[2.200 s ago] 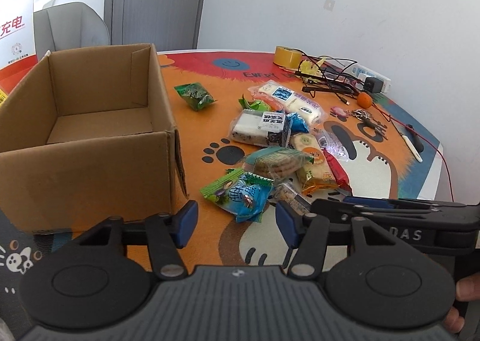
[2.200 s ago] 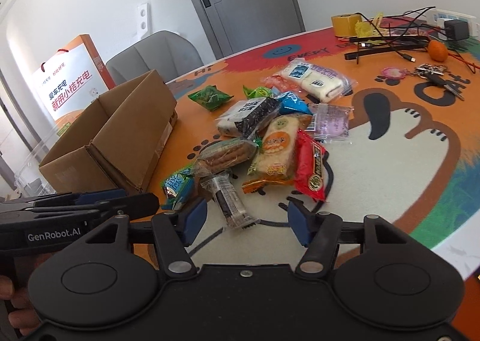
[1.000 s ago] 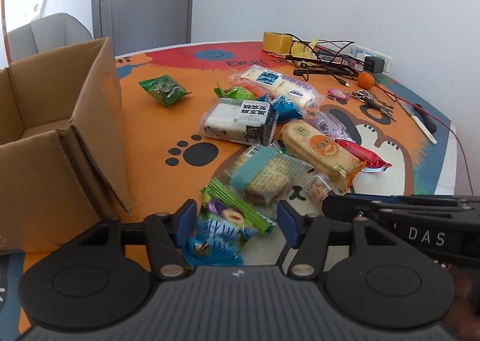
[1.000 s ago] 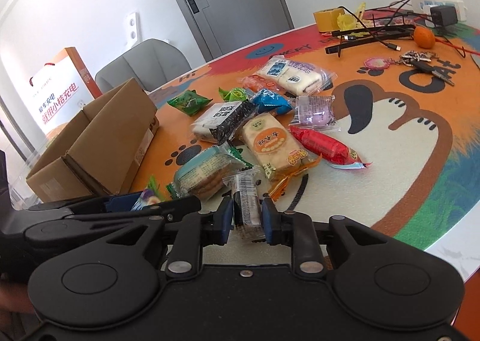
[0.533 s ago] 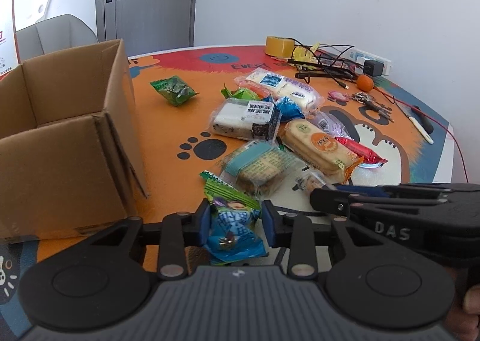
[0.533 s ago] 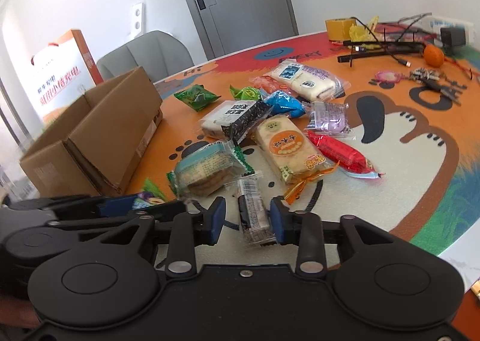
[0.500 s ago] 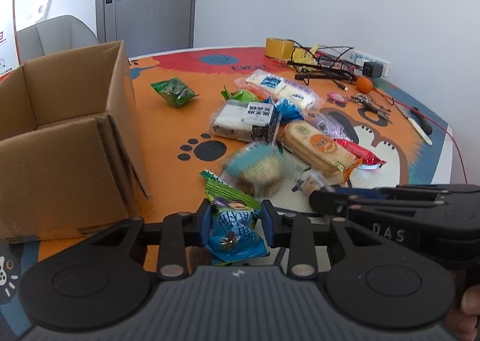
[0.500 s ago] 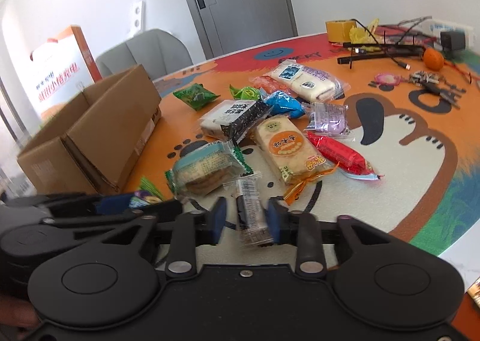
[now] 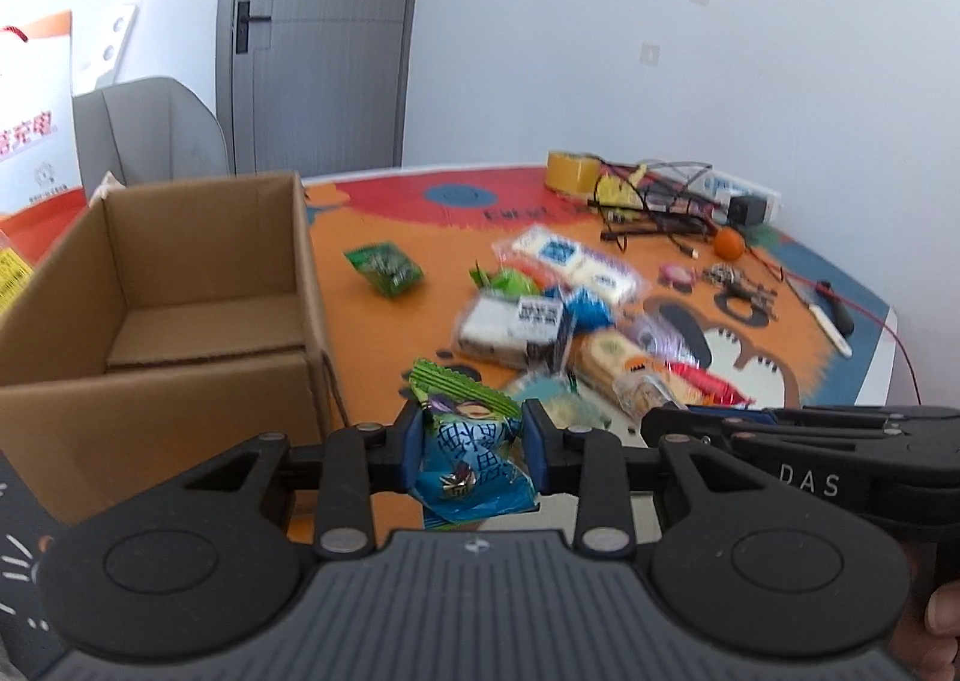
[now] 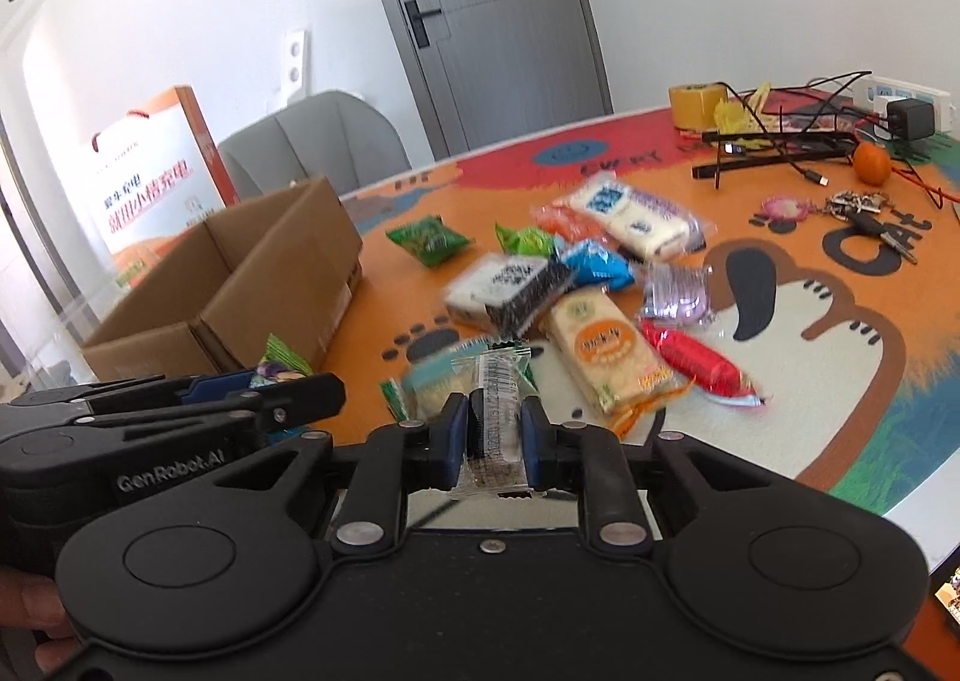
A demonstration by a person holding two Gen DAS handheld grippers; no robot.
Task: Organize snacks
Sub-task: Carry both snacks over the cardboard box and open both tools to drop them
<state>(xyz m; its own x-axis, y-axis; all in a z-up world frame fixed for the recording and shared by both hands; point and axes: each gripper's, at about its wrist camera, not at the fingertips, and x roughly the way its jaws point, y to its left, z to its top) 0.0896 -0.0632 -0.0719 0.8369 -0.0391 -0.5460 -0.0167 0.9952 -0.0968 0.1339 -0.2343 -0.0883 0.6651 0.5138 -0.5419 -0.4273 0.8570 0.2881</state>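
My left gripper (image 9: 469, 444) is shut on a blue and green snack packet (image 9: 465, 444) and holds it above the table. The open cardboard box (image 9: 180, 285) stands just to its left and looks empty. My right gripper (image 10: 493, 441) is shut on a clear-wrapped snack bar (image 10: 495, 411), lifted off the table. The left gripper also shows at the left of the right wrist view (image 10: 240, 387). A pile of snack packets (image 10: 576, 285) lies on the orange mat ahead of both grippers, among them a lone green packet (image 9: 384, 268).
A tape roll (image 10: 696, 105), tangled cables (image 10: 780, 135), a power strip (image 10: 906, 102), a small orange (image 10: 871, 163) and keys (image 10: 858, 204) lie at the far right. A grey chair (image 10: 318, 141) and an orange bag (image 10: 150, 177) stand behind the box. The table edge (image 10: 888, 507) is near right.
Both grippers have risen from the table with their snacks held. The left one has moved back toward the box, whose inside now shows.
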